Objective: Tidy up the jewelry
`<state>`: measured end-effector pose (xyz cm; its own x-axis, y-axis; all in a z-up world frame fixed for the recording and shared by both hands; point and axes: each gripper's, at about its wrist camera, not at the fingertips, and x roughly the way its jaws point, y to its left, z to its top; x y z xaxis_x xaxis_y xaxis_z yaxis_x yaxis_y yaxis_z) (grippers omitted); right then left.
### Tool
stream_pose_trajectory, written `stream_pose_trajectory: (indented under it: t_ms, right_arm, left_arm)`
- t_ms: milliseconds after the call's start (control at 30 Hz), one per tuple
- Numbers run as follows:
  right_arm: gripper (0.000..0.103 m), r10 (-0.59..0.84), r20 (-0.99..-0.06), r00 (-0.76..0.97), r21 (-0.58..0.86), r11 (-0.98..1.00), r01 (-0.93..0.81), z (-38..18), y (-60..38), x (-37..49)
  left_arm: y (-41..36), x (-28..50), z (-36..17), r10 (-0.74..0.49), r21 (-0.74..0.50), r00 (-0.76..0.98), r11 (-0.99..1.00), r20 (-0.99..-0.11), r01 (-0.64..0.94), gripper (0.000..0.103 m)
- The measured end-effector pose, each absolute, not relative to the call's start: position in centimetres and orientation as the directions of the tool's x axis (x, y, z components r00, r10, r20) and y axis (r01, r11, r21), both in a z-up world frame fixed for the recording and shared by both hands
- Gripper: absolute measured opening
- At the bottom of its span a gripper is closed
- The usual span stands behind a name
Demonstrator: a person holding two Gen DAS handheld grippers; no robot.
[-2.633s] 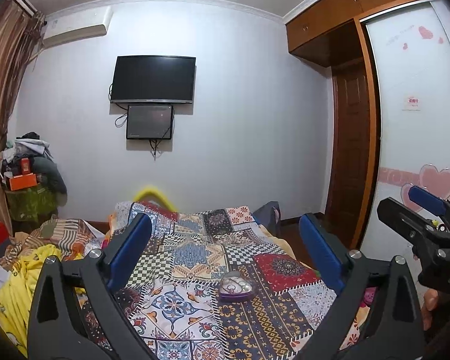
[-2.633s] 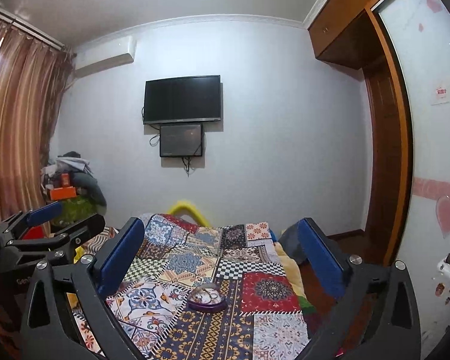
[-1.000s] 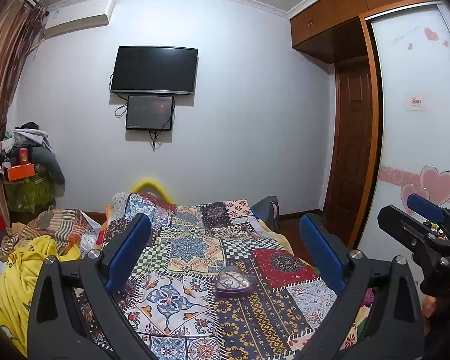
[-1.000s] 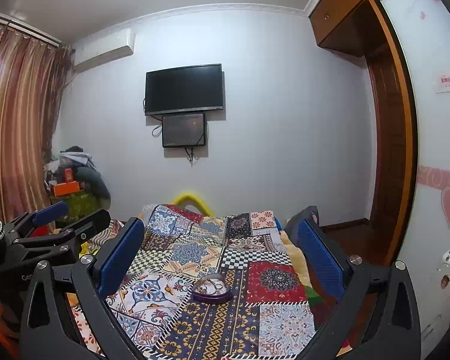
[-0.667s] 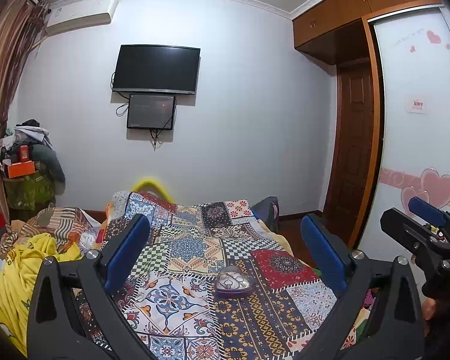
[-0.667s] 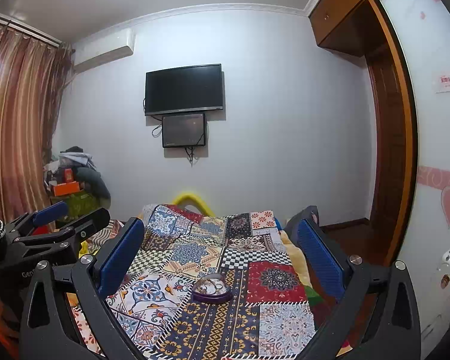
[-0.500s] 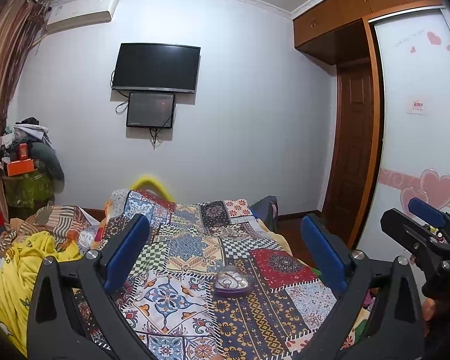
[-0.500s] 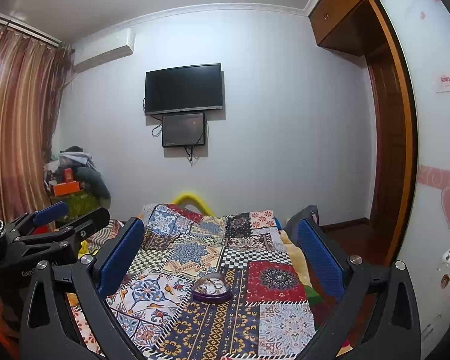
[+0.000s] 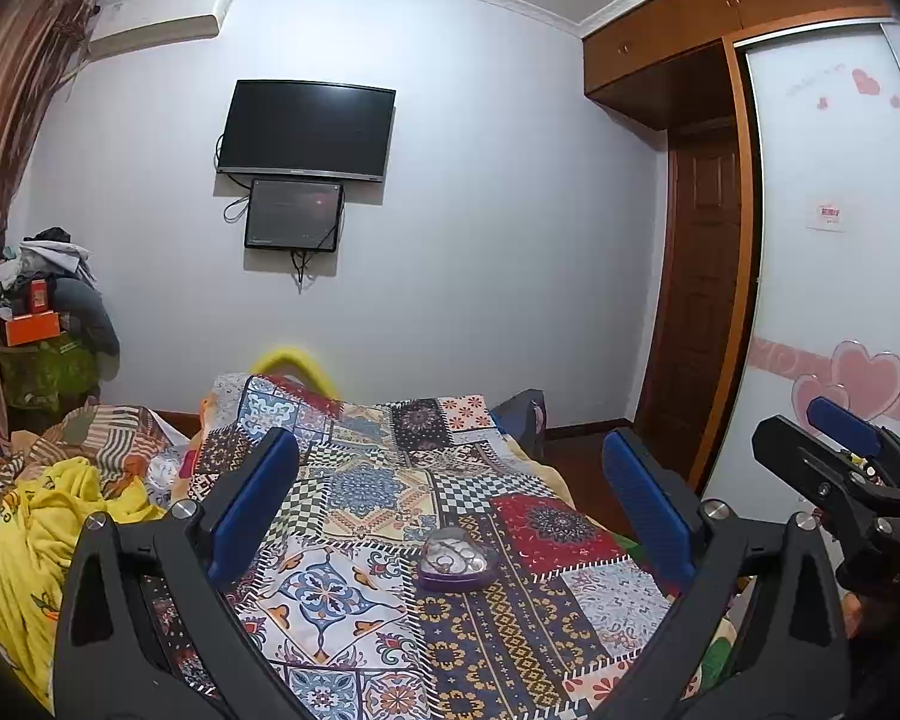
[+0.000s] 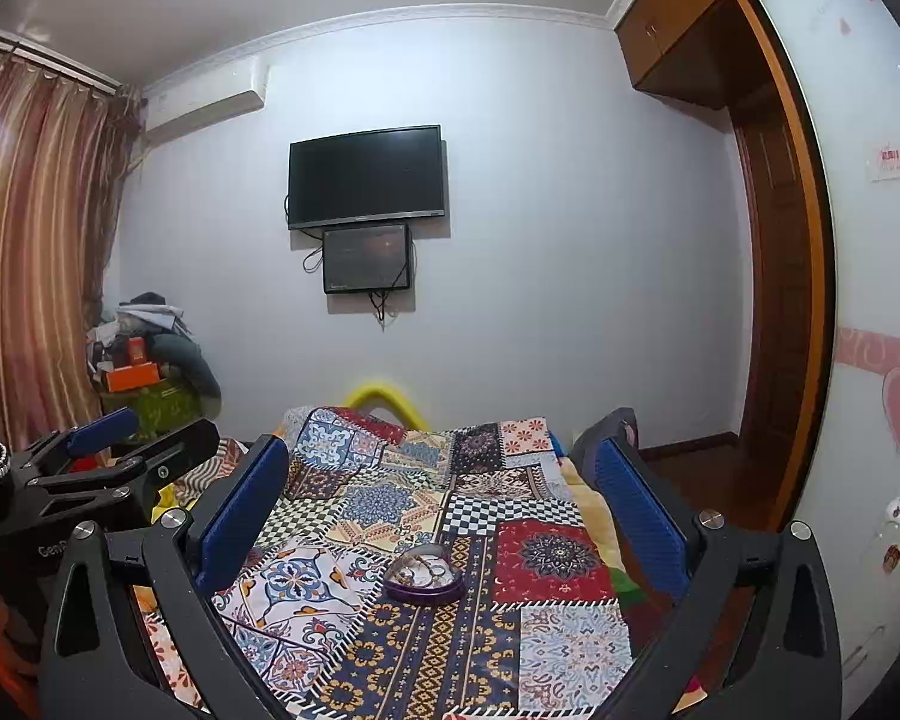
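Observation:
A purple heart-shaped jewelry box [image 9: 455,559] with a clear lid lies on the patchwork bedspread [image 9: 354,492]; small pieces of jewelry show through the lid. It also shows in the right wrist view [image 10: 423,575]. My left gripper [image 9: 447,507] is open and empty, held above the bed short of the box. My right gripper [image 10: 438,510] is open and empty, also short of the box. Each gripper shows at the edge of the other's view: the right gripper [image 9: 840,450] and the left gripper [image 10: 114,444].
A yellow blanket [image 9: 48,516] and striped bedding [image 9: 108,432] lie left of the bedspread. A cluttered stand [image 9: 36,324] is at the far left. A TV [image 9: 306,129] hangs on the far wall. A wardrobe [image 9: 834,252] and wooden door [image 9: 702,300] are at right.
Both grippers rose and tilted slightly, so the box sits a little higher in each view than 2.6 s ago. In the last second almost nothing moved. Both stay open.

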<state>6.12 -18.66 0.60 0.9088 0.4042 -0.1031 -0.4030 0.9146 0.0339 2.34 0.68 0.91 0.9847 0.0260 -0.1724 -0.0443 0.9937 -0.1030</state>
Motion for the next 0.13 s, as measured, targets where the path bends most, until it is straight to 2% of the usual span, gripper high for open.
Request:
stream_pose_trajectory:
  t_ms: [133]
  right_arm:
    - [0.101, 0.403, -0.108, 0.909, 0.039, 0.915, -0.401, 0.45, -18.68, 6.25]
  left_arm:
    - [0.71, 2.54, 0.81, 0.025, -0.105, 0.984, 0.993, -0.177, -0.045, 0.102]
